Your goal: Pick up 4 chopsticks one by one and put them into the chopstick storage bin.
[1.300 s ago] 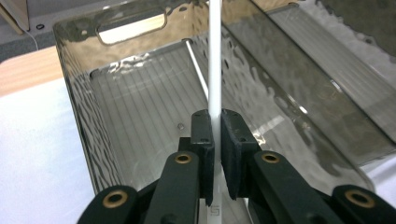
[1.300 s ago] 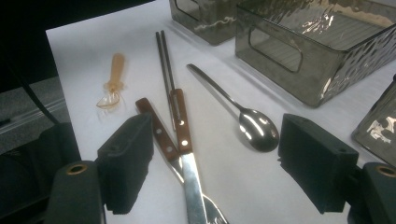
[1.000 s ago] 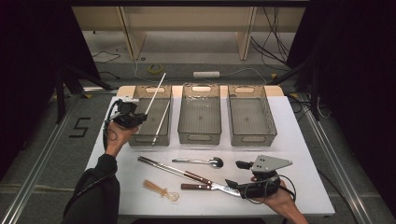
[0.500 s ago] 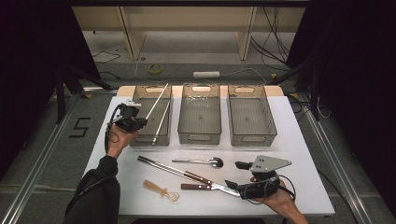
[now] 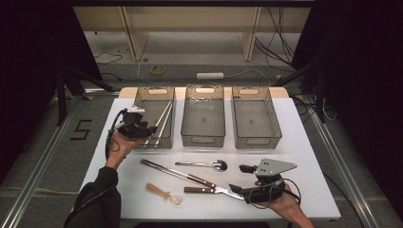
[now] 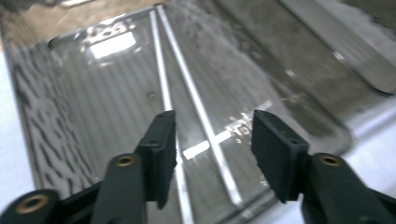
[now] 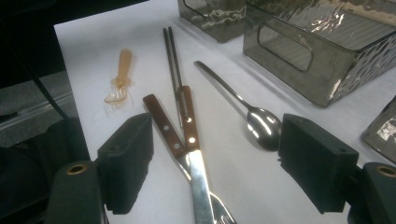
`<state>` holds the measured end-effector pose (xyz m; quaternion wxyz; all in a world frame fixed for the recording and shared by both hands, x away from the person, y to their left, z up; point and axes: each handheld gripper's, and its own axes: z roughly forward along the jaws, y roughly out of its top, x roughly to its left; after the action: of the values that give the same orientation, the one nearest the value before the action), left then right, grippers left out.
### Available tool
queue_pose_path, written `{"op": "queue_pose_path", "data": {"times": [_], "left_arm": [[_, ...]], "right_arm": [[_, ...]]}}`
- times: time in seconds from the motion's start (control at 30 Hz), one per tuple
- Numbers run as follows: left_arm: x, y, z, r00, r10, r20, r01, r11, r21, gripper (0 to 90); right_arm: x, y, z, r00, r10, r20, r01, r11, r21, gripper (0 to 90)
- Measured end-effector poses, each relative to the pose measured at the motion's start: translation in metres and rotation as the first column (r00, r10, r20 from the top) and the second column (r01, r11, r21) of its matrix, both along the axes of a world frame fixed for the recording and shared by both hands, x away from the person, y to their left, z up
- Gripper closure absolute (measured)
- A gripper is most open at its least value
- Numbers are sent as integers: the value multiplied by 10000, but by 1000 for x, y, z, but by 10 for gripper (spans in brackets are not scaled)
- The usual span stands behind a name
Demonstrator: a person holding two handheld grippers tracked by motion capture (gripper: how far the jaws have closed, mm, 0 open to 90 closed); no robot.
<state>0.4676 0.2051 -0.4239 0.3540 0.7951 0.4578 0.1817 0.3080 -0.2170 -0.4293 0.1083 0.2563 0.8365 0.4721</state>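
Observation:
Two metal chopsticks (image 5: 162, 121) lie side by side in the left smoky plastic bin (image 5: 154, 90). My left gripper (image 5: 142, 129) hovers over that bin's near left corner. Its jaws have just been opening and now stand open (image 6: 212, 149), with the chopsticks (image 6: 187, 84) resting on the bin floor (image 6: 93, 102) below them, untouched by the pads. My right gripper (image 5: 241, 178) rests at the table's near right, open (image 7: 217, 135). Ahead of it, two crossed wood-handled utensils (image 7: 180, 126) lie between its jaws, not gripped.
A metal spoon (image 5: 204, 164) and a small amber spoon (image 5: 164, 194) lie on the white table (image 5: 304, 142) near the wood-handled utensils (image 5: 190, 179). The middle bin (image 5: 204, 140) and right bin (image 5: 256, 142) stand beside the left one.
The chopsticks stuck up at an angle from the left gripper before; now they lie flat in the left bin and the jaws stand apart. The right gripper has stayed put.

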Motion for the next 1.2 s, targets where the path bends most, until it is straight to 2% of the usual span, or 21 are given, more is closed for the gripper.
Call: {"op": "queue_pose_path", "data": {"times": [0.03,0.13,0.23,0.37,0.5,0.63,0.7,0.87,1.07,1.2], "left_arm": [[-2,-2,2,9999,-145,-53,146,9997,177,438],[-11,-5,8,9980,-638,-7,638,9978,201,360],[-21,-11,13,9928,-1197,15,1194,9915,508,311],[-32,-18,20,9820,-1888,48,1877,9787,834,286],[-42,-28,24,9717,-2362,68,2342,9665,1047,271],[-50,-37,25,9589,-2839,-20,2814,9493,1400,259],[-53,-41,25,9549,-2969,-80,2948,9441,1473,257],[-61,-48,23,9368,-3485,-295,3476,9186,1877,257],[-70,-55,20,9099,-4087,-717,4132,8763,2477,264],[-72,-57,15,8931,-4361,-1100,4493,8537,2634,267]], "right_arm": [[0,0,0,10000,4,-35,-4,10000,7,276],[-1,0,1,10000,16,0,-16,10000,-9,276],[-1,0,1,10000,29,3,-29,10000,-18,276],[-1,-1,1,10000,6,18,-6,10000,-15,276],[0,0,1,10000,-7,-27,7,10000,-42,276],[0,0,1,10000,-28,-1,28,10000,-39,276],[0,-1,1,10000,-21,-1,21,10000,-41,275],[-1,-1,1,10000,-18,-1,18,10000,-17,274],[0,0,1,10000,-24,-17,24,10000,-21,274],[-1,-1,1,10000,5,-19,-5,10000,-39,274]]}}
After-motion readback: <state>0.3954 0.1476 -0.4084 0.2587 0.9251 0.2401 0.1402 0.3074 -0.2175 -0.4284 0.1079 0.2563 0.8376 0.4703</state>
